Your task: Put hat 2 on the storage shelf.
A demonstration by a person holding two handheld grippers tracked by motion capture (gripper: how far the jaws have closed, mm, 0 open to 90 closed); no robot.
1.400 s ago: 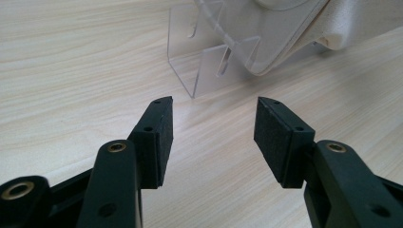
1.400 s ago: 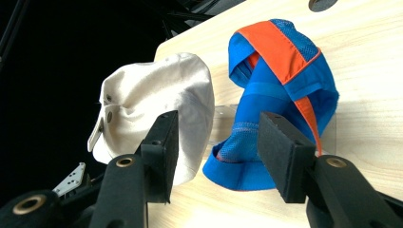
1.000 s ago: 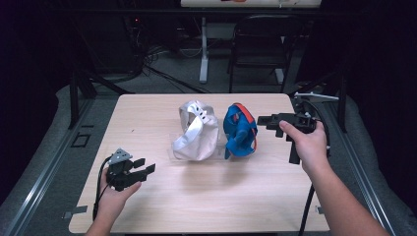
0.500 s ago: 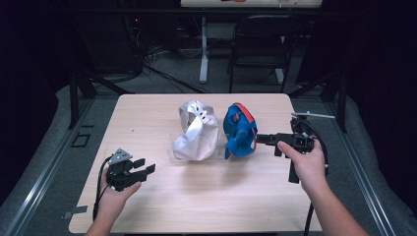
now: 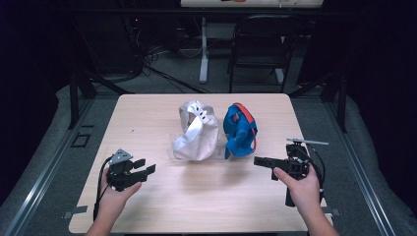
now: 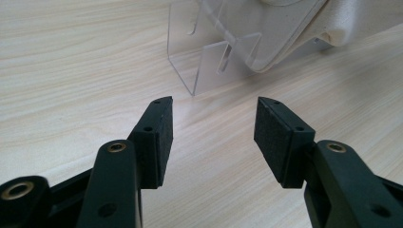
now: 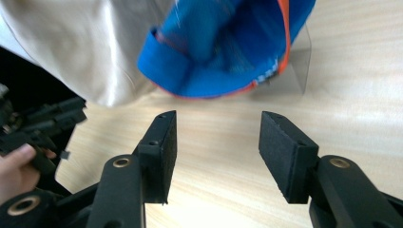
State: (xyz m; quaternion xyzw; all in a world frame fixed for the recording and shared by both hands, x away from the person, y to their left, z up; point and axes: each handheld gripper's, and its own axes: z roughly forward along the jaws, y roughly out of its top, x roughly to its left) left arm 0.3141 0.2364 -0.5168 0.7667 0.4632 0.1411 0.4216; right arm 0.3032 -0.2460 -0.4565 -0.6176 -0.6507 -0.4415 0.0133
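Observation:
Two caps stand on clear stands mid-table: a white cap (image 5: 196, 130) on the left, a blue cap with orange trim (image 5: 240, 130) on the right. My left gripper (image 5: 145, 167) rests low near the table's front left, open and empty, pointing toward the white cap (image 6: 285, 28) and its clear stand (image 6: 204, 61). My right gripper (image 5: 259, 161) hovers at the front right, pointing left, just short of the blue cap (image 7: 223, 47). Its jaws stand open with nothing between them.
The wooden table (image 5: 147, 113) has bare room in front of both caps. A dark chair (image 5: 260, 44) and a white post (image 5: 203, 49) stand beyond the far edge. Metal rails run along both sides on the floor.
My right gripper has come down and toward the near edge, from beside the blue cap's top to in front of its lower right. The left gripper has stayed put.

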